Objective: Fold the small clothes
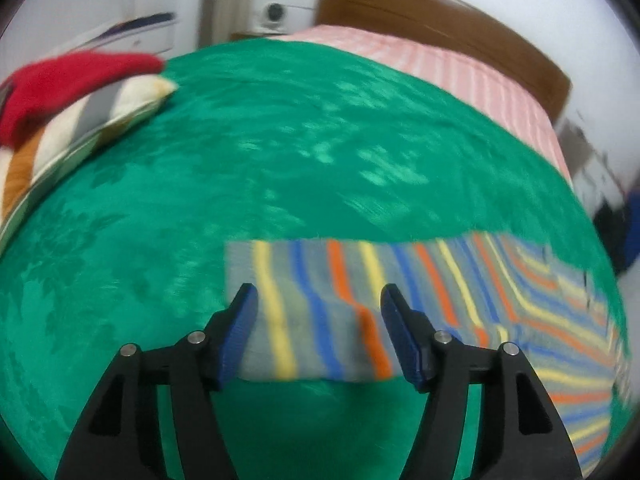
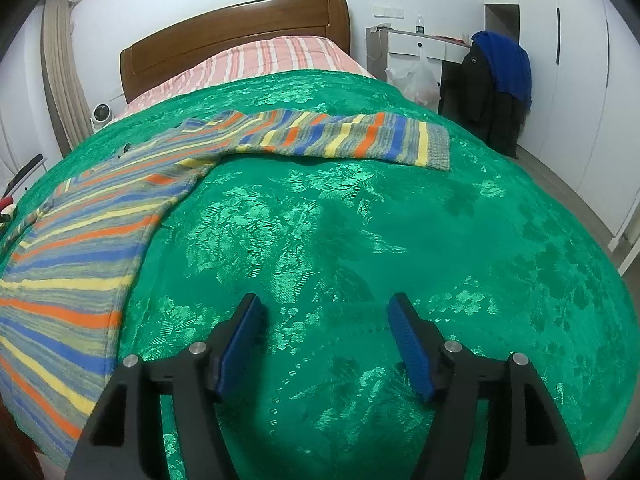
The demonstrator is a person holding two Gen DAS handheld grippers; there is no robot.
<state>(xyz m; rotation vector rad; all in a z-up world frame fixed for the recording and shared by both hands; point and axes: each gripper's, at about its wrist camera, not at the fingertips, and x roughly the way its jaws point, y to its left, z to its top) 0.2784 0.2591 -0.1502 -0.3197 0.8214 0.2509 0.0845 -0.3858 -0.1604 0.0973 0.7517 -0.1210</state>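
Bedroom scene: a bed with a wooden headboard (image 2: 236,24) is covered by a green patterned bedspread (image 2: 360,240), on which the striped knit sweater (image 2: 92,220) lies flat. Its body occupies the left of the right wrist view, running from the near edge toward the headboard; one sleeve (image 2: 340,136) extends sideways across the bed, its cuff pointing right. In the left wrist view the other sleeve (image 1: 320,312) lies crosswise, its cuff end sitting between the spread fingers of the left hand-held gripper (image 1: 316,320); the pads do not appear to press on it. The right hand-held gripper (image 2: 324,328) hangs open above bare bedspread, holding nothing. The knit looks soft, light and limp, likely to sag and stretch when lifted; cuffs, shoulder seams and hem corners offer the firmest places to pinch. A striped pillow (image 1: 60,132) rests at the bed's left.
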